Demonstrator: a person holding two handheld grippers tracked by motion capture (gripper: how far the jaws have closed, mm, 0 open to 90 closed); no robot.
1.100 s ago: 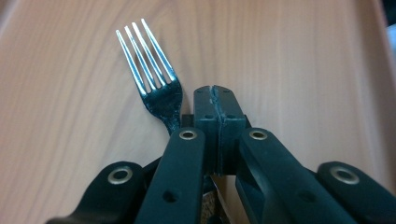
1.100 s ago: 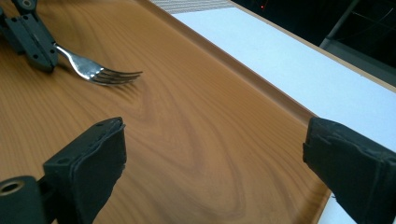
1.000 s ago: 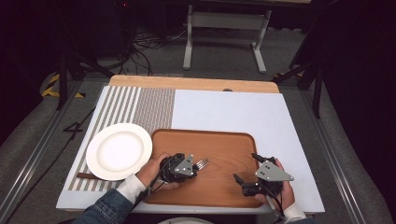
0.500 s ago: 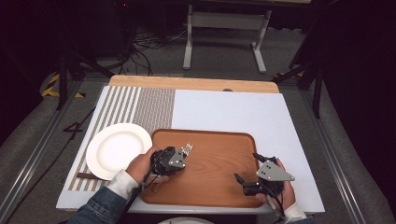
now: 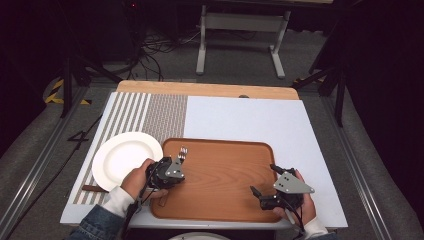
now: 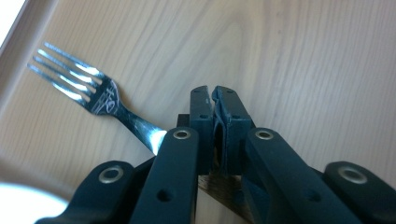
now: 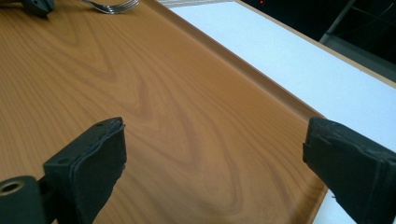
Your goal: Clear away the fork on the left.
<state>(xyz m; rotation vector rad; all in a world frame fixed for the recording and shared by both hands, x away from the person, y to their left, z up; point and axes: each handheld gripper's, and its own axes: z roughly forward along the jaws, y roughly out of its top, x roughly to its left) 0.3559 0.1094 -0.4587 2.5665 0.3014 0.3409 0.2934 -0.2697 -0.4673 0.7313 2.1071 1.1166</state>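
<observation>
While the left gripper [image 5: 169, 172] hangs over the near-left part of the brown wooden tray [image 5: 225, 147], its black jaws are pressed together, pads meeting, and the shiny silver metal fork [image 6: 88, 91] pokes out to one side of them! In the left gripper view the handle runs down under the jaw arms, and whether the pads actually pinch it there is hidden, so I cannot call it a firm grip, though it looks carried. From the high view the fork's tines [image 5: 183, 153] point toward the tray's far-left corner, just inside the rim, close to the round white plate [image 5: 122, 157] sitting on the striped grey-and-white placemat [image 5: 150, 112].

Over on the other side, the right gripper [image 5: 272, 192] waits at the tray's near-right corner, jaws spread wide, nothing between them, just bare wood grain and the tray's rim against the white tabletop [image 7: 299, 60].

My read: this is the carrying step, the fork being taken across the tray toward the plate's side. A dark slim utensil handle [image 5: 92, 188] lies on the mat by the plate's near edge. Next call: lift the tines clear of the tray's raised lip, swing out over the mat, lower the fork flat beside the plate, then ease the jaws apart.
</observation>
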